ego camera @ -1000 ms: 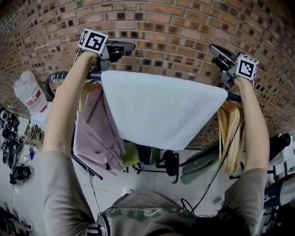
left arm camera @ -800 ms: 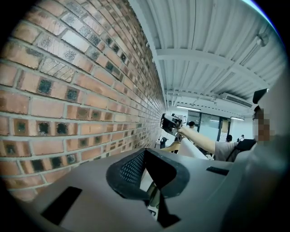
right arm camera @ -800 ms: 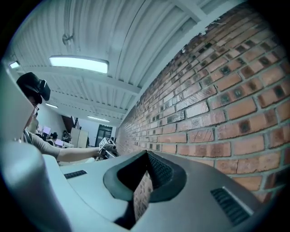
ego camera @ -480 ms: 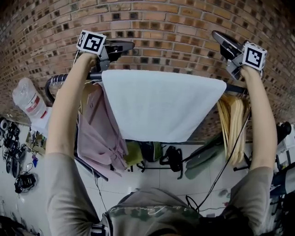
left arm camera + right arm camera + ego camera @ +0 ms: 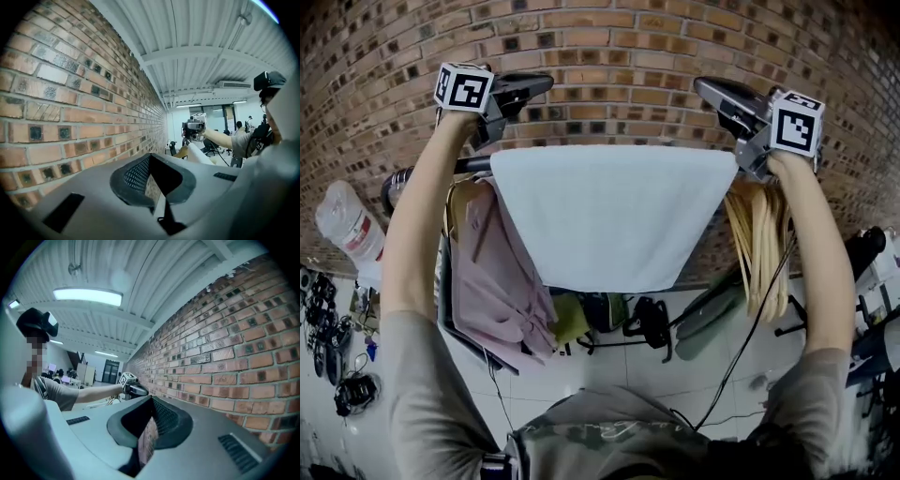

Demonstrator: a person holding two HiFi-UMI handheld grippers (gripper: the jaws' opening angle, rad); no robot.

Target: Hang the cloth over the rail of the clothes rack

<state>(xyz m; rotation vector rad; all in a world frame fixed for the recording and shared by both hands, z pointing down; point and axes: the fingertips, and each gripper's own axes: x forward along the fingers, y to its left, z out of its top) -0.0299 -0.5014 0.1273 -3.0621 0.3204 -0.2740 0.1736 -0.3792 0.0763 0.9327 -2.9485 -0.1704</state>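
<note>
A brick wall (image 5: 619, 56) stands behind the rack. The white cloth (image 5: 609, 211) lies draped over the rail (image 5: 473, 164) and hangs flat between a pink shirt (image 5: 492, 281) on the left and wooden hangers (image 5: 759, 244) on the right. The left gripper (image 5: 542, 82) is above the cloth's left top corner, its jaws clenched on nothing. The right gripper (image 5: 701, 86) is above the right corner, likewise clenched and empty.
</note>
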